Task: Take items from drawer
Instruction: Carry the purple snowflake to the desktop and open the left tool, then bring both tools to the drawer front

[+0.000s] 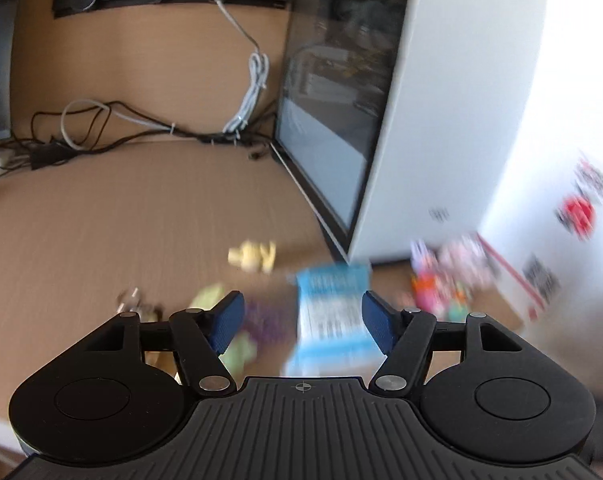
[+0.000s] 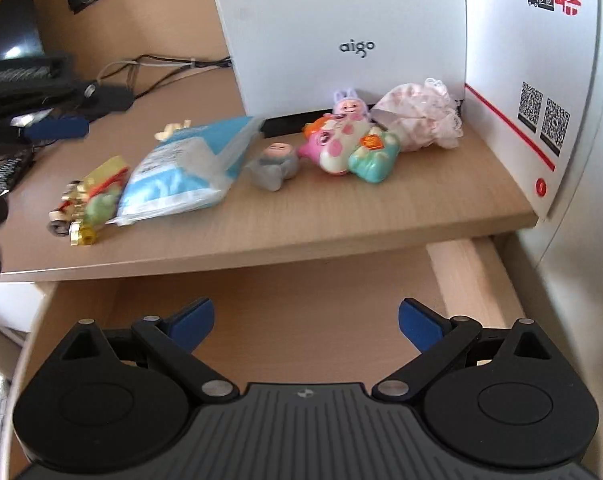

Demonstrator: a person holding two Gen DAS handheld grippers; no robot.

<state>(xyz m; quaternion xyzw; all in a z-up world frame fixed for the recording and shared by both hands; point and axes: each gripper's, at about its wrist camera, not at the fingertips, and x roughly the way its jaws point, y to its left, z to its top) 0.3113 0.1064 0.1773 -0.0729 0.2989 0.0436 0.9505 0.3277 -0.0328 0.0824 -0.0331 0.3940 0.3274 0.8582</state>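
Note:
The open drawer (image 2: 465,276) shows a bare wooden floor below the desk edge, and my right gripper (image 2: 305,324) hangs open over it, holding nothing. On the desk top lie a blue packet (image 2: 181,168), a gold and green trinket (image 2: 89,200), a grey figure (image 2: 273,164), a pink and white toy (image 2: 337,144), a teal toy (image 2: 375,156) and a pink lace pouch (image 2: 421,114). My left gripper (image 1: 303,322) is open above the blue packet (image 1: 331,312), in a blurred view. A yellow toy (image 1: 253,256) lies beyond it.
A white computer case (image 2: 341,20) with a dark glass side (image 1: 329,120) stands at the back of the desk. A white box with QR codes (image 2: 533,80) walls the right side. Cables (image 1: 141,128) run along the back left. The desk's front edge (image 2: 261,252) overhangs the drawer.

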